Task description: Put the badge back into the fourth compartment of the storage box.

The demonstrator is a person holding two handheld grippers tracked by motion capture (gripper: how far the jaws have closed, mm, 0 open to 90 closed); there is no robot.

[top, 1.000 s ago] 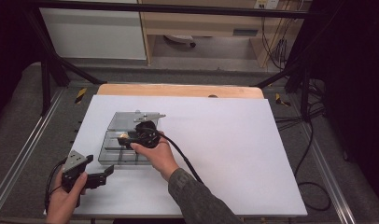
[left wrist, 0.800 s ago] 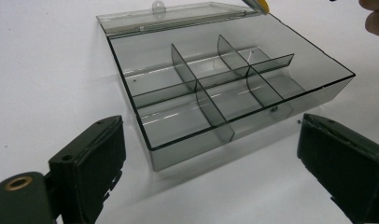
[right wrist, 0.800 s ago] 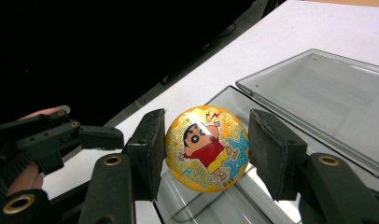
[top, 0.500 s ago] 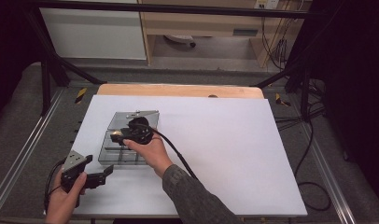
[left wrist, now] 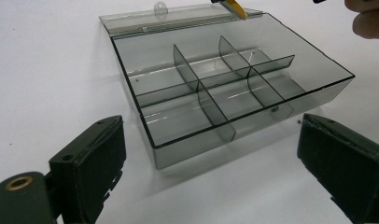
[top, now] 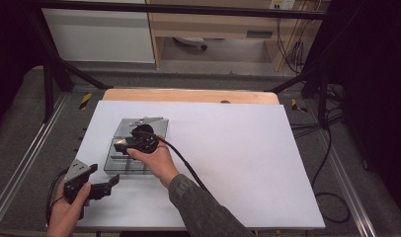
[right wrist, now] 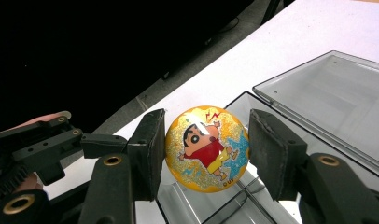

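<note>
A clear grey compartment box (top: 111, 165) lies open on the white table, its lid (top: 141, 123) laid flat behind it. Several dividers (left wrist: 211, 95) split its inside. My right gripper (top: 124, 144) hovers over the box's left side, shut on a glittery yellow cartoon ball (right wrist: 207, 148); both pads (right wrist: 150, 149) press its sides. The box rim (right wrist: 246, 99) and lid (right wrist: 332, 98) lie below the ball. My left gripper (top: 105, 176) rests near the table's front left corner, open, its jaws wide apart in front of the box (left wrist: 187, 140).
The white sheet (top: 248, 163) covers the table, with a wooden strip (top: 188, 96) along the far edge. Metal rails (top: 20, 163) run along both sides. Cables (top: 332, 148) hang off the right. A black cable (top: 186, 165) trails from the right gripper along the sleeve.
The right gripper has carried the ball a little to the left and away from the person, over the box. The left gripper has stayed put.
</note>
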